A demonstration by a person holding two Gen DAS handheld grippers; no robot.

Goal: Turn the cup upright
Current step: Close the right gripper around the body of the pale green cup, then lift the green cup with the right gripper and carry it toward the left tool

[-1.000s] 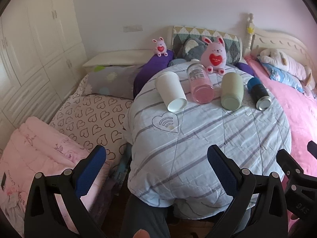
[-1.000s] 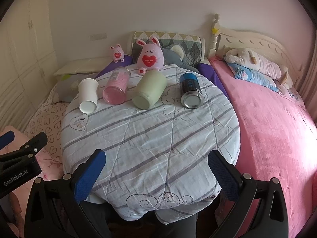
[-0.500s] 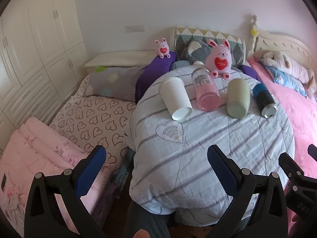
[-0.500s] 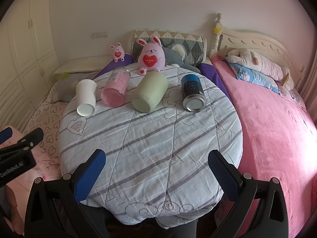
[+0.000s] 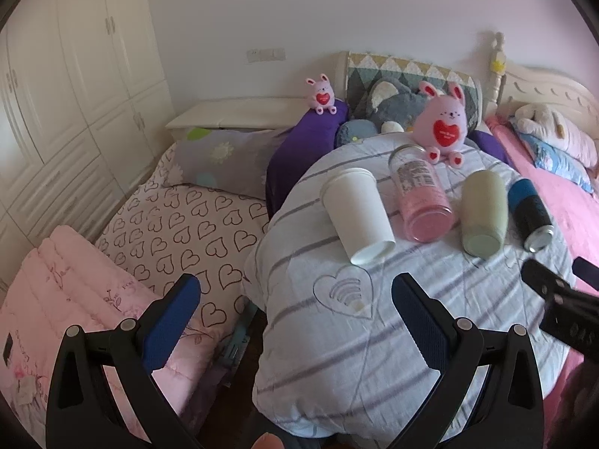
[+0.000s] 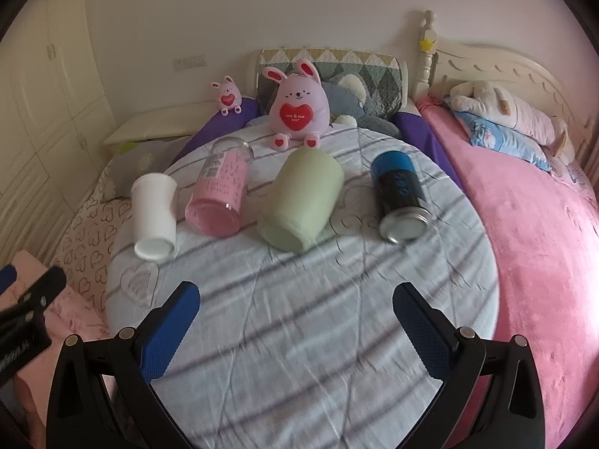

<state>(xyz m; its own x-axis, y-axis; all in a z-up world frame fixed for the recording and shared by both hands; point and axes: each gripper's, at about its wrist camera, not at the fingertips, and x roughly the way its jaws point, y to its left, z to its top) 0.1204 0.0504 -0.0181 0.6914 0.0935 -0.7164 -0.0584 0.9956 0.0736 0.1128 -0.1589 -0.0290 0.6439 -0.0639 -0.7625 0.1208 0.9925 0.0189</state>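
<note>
Several cups lie on their sides in a row on a round table under a striped grey cloth (image 6: pixel 299 318): a white paper cup (image 5: pixel 355 213) (image 6: pixel 155 215), a pink clear tumbler (image 5: pixel 421 196) (image 6: pixel 221 194), a pale green cup (image 5: pixel 483 213) (image 6: pixel 303 204) and a blue-black can (image 5: pixel 529 215) (image 6: pixel 400 196). My left gripper (image 5: pixel 295 321) is open and empty, short of the table's near left edge. My right gripper (image 6: pixel 295 321) is open and empty above the table's near half. Each gripper shows at the edge of the other's view.
A pink bunny plush (image 6: pixel 297 108) sits at the table's far edge behind the cups. A small bunny (image 5: pixel 322 95) and pillows lie behind. A heart-print bed (image 5: pixel 179 224) is at the left, a pink bed (image 6: pixel 535 243) at the right, wardrobes (image 5: pixel 56 86) at far left.
Both grippers have moved forward toward the table, so the cups look larger and nearer. Both stay open and empty. The cups have not moved.
</note>
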